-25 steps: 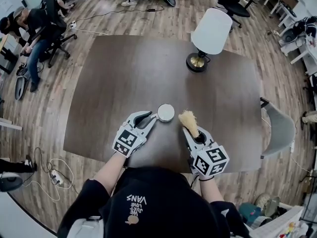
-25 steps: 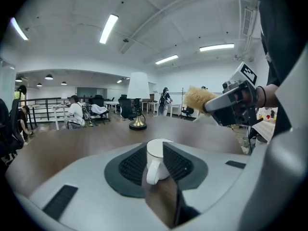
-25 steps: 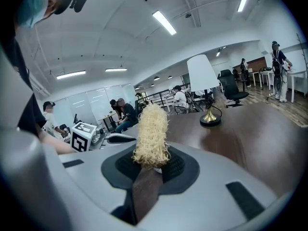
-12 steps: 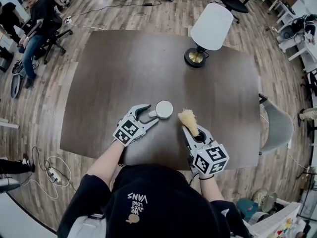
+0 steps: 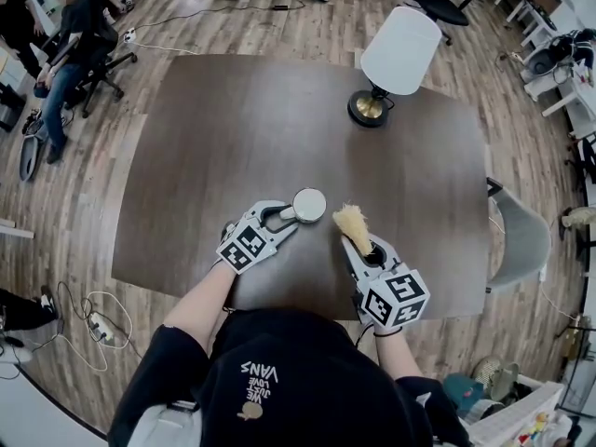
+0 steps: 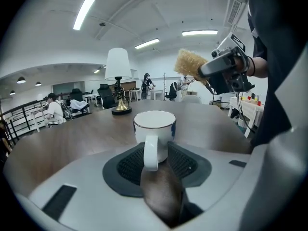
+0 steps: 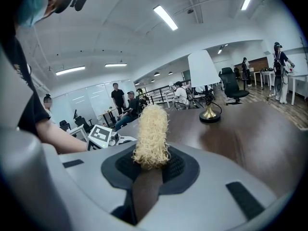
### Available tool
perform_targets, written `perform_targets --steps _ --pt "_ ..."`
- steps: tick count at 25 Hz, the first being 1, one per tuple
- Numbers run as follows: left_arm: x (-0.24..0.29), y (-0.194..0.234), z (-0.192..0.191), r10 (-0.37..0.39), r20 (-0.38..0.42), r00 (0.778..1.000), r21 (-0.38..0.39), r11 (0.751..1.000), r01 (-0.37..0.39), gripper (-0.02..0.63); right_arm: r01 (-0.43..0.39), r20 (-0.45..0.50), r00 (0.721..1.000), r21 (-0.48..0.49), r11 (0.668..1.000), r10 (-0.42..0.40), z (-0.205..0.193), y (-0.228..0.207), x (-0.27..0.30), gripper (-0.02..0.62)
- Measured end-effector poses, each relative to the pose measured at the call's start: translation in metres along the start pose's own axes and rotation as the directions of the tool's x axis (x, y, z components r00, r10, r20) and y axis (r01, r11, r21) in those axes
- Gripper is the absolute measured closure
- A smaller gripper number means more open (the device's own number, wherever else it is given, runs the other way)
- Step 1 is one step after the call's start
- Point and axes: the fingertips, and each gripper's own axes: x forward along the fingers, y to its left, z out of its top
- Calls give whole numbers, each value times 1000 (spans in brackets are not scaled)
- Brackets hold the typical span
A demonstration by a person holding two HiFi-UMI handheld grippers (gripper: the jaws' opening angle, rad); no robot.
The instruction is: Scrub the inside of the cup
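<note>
Head view shows the cup [image 5: 310, 205] standing upright on the dark wooden table [image 5: 233, 128], close to the near edge and in front of the person, its open mouth facing up and its handle [image 5: 291, 216] turned toward the left gripper [image 5: 287, 219]. That gripper's jaws have just been closing, and the left gripper view shows the handle between the two ribbed pads, which look to be pressing on it from either side, so I take the cup to be gripped by its handle while it rests on the table. Just to the cup's right, and apart from it, is the brush [image 5: 353, 223], a straw-coloured tuft of fibres. The right gripper [image 5: 358, 247] is clenched on its lower end, with the tuft standing up out of the jaws and raised clear of the table. Farther back on the table stands a lamp [image 5: 396, 59] with a white shade and a brass foot. People sit at desks off to the far left of the room. As for progress, the scrubbing itself does not appear to have begun: the brush is outside the cup and above rim level rather than in it. What seems done is the set-up, with the cup steadied and the brush in hand. What is left is to lower the tuft into the mouth and work it round the wall and the bottom.
</note>
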Motion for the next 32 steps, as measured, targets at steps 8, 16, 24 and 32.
perform_targets --steps 8,16,24,32 --pt "2 0 -2 23 -9 1000 -24 999 -23 529 -15 -55 998 -60 998 12 -9 -1 9 516" --pt "-4 -4 -3 49 -47 998 1 999 -49 532 -58 -208 978 -206 977 14 -33 1 27 515" --pt "-20 -19 -5 66 -95 993 118 992 -54 532 -120 -333 943 -391 912 -19 -53 5 45 515" --pt "-31 -28 -5 84 -132 988 212 976 -55 532 -203 -456 883 -580 789 -108 -75 8 55 517"
